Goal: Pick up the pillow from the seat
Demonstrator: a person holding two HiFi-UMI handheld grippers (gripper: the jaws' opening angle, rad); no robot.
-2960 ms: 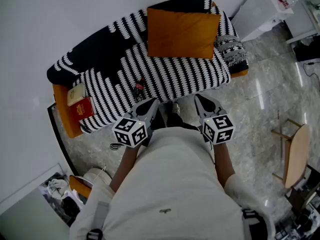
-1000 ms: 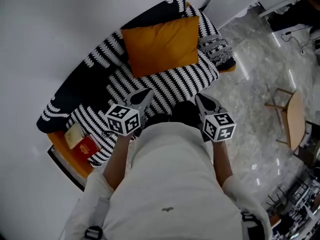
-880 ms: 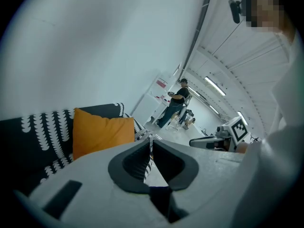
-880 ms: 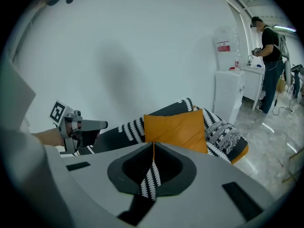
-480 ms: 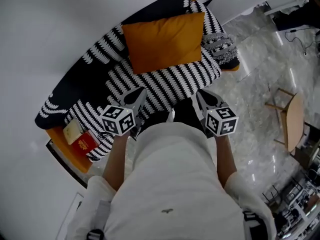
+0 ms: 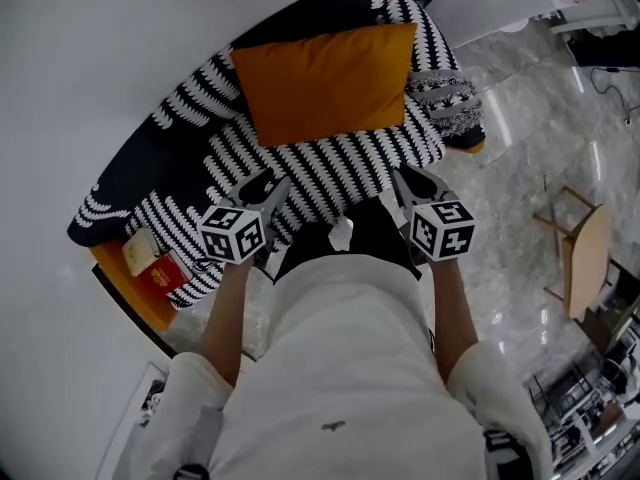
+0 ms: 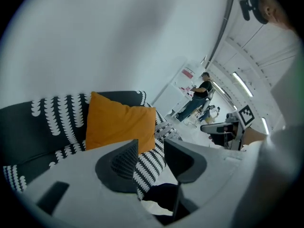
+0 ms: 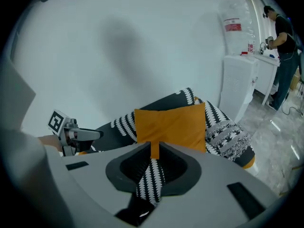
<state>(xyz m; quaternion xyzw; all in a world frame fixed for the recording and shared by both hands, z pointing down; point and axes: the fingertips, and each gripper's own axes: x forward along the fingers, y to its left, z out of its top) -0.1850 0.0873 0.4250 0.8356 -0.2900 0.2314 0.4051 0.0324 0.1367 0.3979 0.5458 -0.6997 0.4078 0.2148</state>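
Pillow [image 8: 171, 125] bottom edge hidden behind jaws of right gripper [image 8: 155, 147], red book [image 6: 159, 275] left of the jaws, print too small to read

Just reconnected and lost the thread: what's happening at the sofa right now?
A person stands at the striped sofa with a gripper in each hand. The orange pillow sits on it, untouched. The left gripper is opening its jaws with nothing between them; the right gripper is shut and empty. Both hang short of the pillow.
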